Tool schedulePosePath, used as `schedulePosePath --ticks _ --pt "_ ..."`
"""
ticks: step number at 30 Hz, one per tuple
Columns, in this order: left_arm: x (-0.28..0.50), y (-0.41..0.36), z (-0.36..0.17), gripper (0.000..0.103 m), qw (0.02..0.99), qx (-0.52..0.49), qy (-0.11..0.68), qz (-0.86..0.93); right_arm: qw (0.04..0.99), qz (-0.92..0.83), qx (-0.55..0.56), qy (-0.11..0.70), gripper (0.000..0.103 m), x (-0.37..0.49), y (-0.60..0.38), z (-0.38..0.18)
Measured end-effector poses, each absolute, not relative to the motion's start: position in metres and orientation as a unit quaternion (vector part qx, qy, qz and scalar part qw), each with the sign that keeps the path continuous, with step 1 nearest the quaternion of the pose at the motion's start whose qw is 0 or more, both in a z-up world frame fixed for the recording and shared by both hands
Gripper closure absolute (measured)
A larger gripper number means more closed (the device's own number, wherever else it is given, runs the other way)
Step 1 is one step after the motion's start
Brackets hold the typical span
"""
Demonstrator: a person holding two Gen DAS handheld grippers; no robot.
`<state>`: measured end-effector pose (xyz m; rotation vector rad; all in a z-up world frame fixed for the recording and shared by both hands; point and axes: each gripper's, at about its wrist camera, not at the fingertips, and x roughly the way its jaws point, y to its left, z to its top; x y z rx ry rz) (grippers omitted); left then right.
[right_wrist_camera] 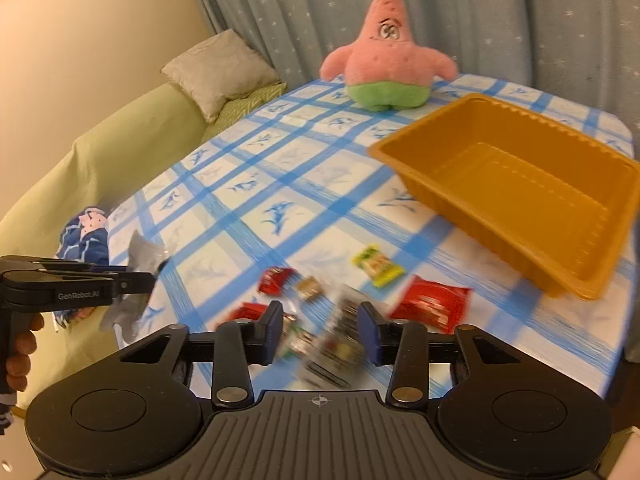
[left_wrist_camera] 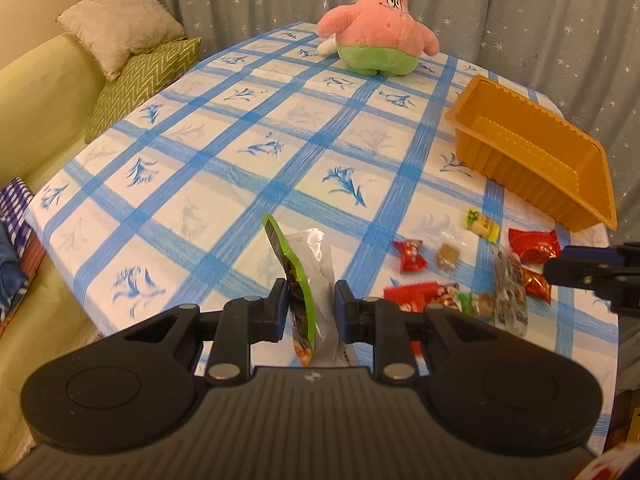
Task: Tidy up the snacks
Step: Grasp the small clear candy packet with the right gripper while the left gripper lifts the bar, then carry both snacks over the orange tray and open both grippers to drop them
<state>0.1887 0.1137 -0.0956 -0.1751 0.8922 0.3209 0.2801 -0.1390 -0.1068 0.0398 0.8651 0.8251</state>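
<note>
Clamping a green-edged pouch (left_wrist_camera: 310, 280) clear of the table, the left gripper (left_wrist_camera: 311, 304) frees space while the right gripper (right_wrist_camera: 320, 330) seemingly pinches a blurred clear packet (right_wrist_camera: 340, 332) bound for the orange tray (right_wrist_camera: 600, 280).

The tray (right_wrist_camera: 520, 196) sits on the bench (left_wrist_camera: 248, 128) near its right edge. The plush toy (right_wrist_camera: 384, 56) stands at the far edge, behind the tray. The loose snacks (right_wrist_camera: 428, 304) lie near the front edge, before the tray. A sofa (left_wrist_camera: 44, 92) with cushions (left_wrist_camera: 120, 28) runs along the left edge.
</note>
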Motion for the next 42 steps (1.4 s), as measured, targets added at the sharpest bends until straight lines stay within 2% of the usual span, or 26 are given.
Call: schedulePosePath --ticks 6,24,34,38,39,42 --pt "0.204 0.134 -0.100 0.081 0.887 -0.083 0.432 0.138 0.821 0.380 0.014 0.426 0.070 0.292 -0.097 -0.117" --pt "0.243 0.166 -0.118 0.081 0.887 -0.082 0.445 0.088 0.822 0.284 0.025 0.493 0.074 0.325 -0.045 -0.159" --pt "0.254 0.170 -0.122 0.081 0.887 -0.079 0.450 0.069 0.831 0.275 -0.006 0.484 0.082 0.324 -0.030 -0.164" --pt "0.259 0.168 -0.121 0.081 0.887 -0.076 0.451 0.061 0.829 0.279 0.005 0.485 0.086 0.327 -0.033 -0.164" --pt "0.260 0.167 -0.121 0.081 0.887 -0.074 0.451 0.059 0.829 0.281 0.010 0.484 0.091 0.327 -0.035 -0.163" --pt "0.266 0.162 -0.118 0.081 0.889 -0.068 0.450 0.049 0.831 0.281 0.020 0.480 0.092 0.328 -0.039 -0.158"
